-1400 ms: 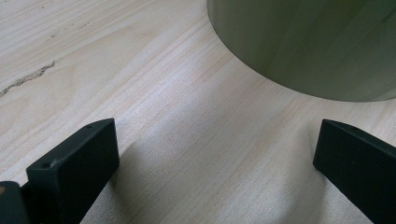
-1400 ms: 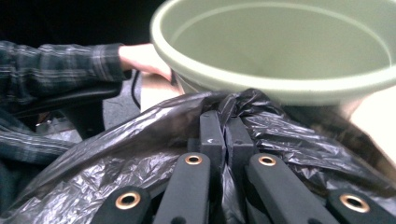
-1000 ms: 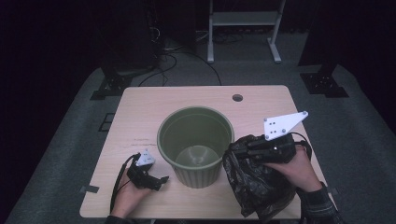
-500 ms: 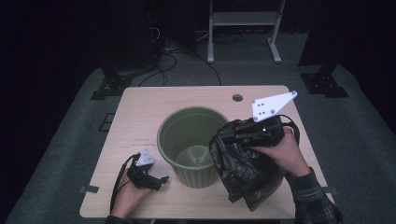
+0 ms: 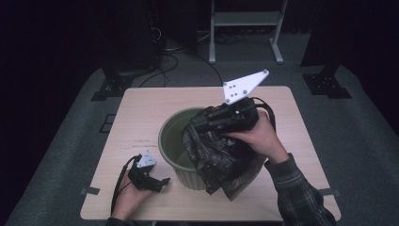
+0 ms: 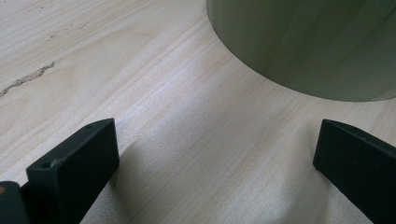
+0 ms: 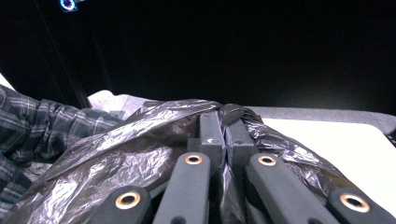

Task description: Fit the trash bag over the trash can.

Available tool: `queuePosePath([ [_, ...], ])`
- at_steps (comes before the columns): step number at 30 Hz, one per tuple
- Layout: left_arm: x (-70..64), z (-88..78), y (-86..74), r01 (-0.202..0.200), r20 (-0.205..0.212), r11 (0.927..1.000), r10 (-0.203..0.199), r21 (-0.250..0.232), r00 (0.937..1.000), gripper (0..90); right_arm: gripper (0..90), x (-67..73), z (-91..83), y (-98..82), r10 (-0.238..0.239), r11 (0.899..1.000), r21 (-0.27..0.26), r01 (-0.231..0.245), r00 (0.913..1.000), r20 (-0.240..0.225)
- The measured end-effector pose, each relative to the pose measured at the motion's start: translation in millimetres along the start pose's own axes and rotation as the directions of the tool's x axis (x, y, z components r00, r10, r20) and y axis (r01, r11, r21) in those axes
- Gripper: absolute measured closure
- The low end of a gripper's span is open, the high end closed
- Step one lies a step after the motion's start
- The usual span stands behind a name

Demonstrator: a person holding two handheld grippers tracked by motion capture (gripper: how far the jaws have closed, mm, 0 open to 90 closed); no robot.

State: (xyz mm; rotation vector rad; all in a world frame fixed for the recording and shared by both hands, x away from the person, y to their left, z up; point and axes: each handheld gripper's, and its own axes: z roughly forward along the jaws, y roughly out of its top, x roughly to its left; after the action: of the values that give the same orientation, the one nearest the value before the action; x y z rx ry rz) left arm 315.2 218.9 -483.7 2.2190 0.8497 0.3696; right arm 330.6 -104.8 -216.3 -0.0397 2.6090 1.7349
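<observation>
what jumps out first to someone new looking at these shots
The crumpled black bin bag stands out most, pinched in the shut right claw and hanging over the right rim of the green bin at the table's middle. Near the front left edge, the left claw rests open on the wood beside the bin.

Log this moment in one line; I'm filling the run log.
right gripper: shut on black bag, over green bin | left gripper: open, on table

The black bag (image 5: 216,155) hid the bin's (image 5: 171,136) right rim at frame centre; the bin's (image 6: 303,42) top was cut off upper right.
</observation>
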Motion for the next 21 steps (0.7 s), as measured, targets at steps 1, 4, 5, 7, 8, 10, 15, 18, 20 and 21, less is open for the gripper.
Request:
queuePosePath([
  [1, 0.0, 0.0, 0.0, 0.000, 0.000, 1.0000, 0.000, 0.000, 1.0000, 0.0, 89.0, -1.8, 4.7, 3.2, -0.004, 1.000, -0.002, 0.004, 1.0000, -0.006],
  [4, 0.0, 0.1, 0.0, -0.001, 0.000, 1.0000, 0.001, -0.001, 1.0000, 0.0, 89.0, -7.6, 19.6, 13.9, -0.007, 1.000, 0.003, 0.007, 0.9997, -0.024],
  [5, 0.0, 0.1, -0.1, -0.001, 0.000, 1.0000, 0.001, -0.001, 1.0000, 0.0, 89.0, -9.3, 23.0, 16.4, -0.009, 1.000, 0.001, 0.009, 0.9996, -0.027],
  [7, 0.0, 0.1, 0.0, -0.001, 0.000, 1.0000, 0.001, -0.001, 1.0000, 0.0, 89.0, -13.1, 32.0, 23.1, -0.012, 1.000, 0.001, 0.012, 0.9992, -0.039],
  [8, 0.0, 0.1, -0.1, -0.001, 0.000, 1.0000, 0.001, -0.001, 1.0000, 0.0, 89.0, -14.9, 36.3, 26.4, -0.010, 1.000, -0.003, 0.009, 0.9989, -0.045],
  [10, -0.1, 0.2, -0.1, -0.002, 0.000, 1.0000, 0.002, -0.002, 1.0000, 0.0, 89.0, -18.4, 44.8, 32.5, -0.017, 1.000, -0.008, 0.016, 0.9983, -0.056],
  [15, -0.1, 0.0, 0.0, -0.003, 0.003, 1.0000, 0.003, 0.000, 1.0000, 0.0, 89.0, -26.2, 62.2, 48.6, -0.046, 0.999, -0.008, 0.045, 0.9974, -0.056],
  [18, -0.2, 0.0, 0.0, -0.005, 0.004, 1.0000, 0.005, 0.000, 1.0000, 0.0, 89.0, -30.9, 67.2, 56.8, -0.053, 0.999, -0.014, 0.052, 0.9976, -0.045],
  [20, -0.2, 0.0, 0.0, -0.006, 0.005, 1.0000, 0.006, 0.000, 1.0000, 0.0, 89.0, -34.9, 69.7, 61.1, -0.052, 0.998, -0.030, 0.051, 0.9974, -0.049],
  [21, -0.1, 0.0, 0.0, -0.008, 0.005, 1.0000, 0.008, 0.000, 1.0000, 0.0, 89.0, -36.7, 71.1, 62.6, -0.053, 0.998, -0.037, 0.051, 0.9973, -0.052],
])
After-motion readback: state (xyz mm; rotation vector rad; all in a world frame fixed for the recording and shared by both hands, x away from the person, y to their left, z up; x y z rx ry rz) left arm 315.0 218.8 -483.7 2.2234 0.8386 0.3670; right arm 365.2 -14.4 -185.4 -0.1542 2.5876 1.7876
